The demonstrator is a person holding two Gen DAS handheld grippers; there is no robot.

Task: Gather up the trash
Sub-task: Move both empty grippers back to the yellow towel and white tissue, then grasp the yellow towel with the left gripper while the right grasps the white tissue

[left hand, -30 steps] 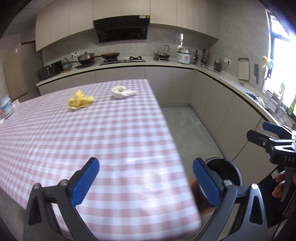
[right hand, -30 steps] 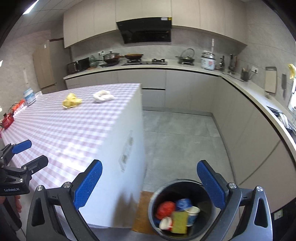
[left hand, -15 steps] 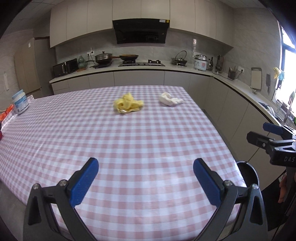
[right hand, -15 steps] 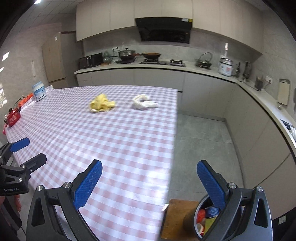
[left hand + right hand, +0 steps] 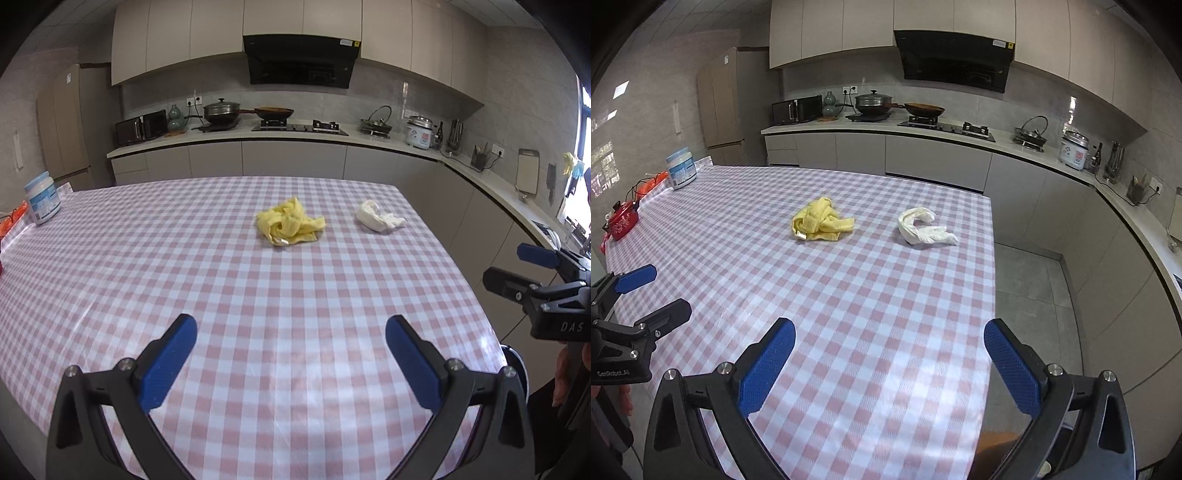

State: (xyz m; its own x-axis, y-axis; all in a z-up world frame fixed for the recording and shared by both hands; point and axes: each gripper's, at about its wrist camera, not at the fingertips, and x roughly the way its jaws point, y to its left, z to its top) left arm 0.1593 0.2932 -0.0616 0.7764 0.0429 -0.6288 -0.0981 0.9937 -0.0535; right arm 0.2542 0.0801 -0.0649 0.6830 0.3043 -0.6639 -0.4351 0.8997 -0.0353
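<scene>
A crumpled yellow cloth [image 5: 290, 226] [image 5: 822, 219] and a crumpled white tissue [image 5: 378, 219] [image 5: 923, 230] lie on the far half of the pink checked table [image 5: 258, 314] [image 5: 868, 295]. My left gripper [image 5: 291, 350] is open and empty over the near table edge. My right gripper [image 5: 890, 354] is open and empty over the table's near right corner. Each gripper shows at the side of the other's view, the right one [image 5: 532, 273] and the left one [image 5: 646, 295]. The black trash bin rim [image 5: 515, 362] peeks out below the table's right edge.
A white jar [image 5: 42, 203] [image 5: 681, 168] stands at the table's far left, with a small red pot [image 5: 624, 219] near it. Kitchen counters [image 5: 295, 134] with pans and a rice cooker run along the back and right walls. Grey floor [image 5: 1034, 295] lies right of the table.
Both grippers swung left from the bin and floor toward the table; the cloth and tissue now sit near the middle of both views. The bin's contents are out of sight.
</scene>
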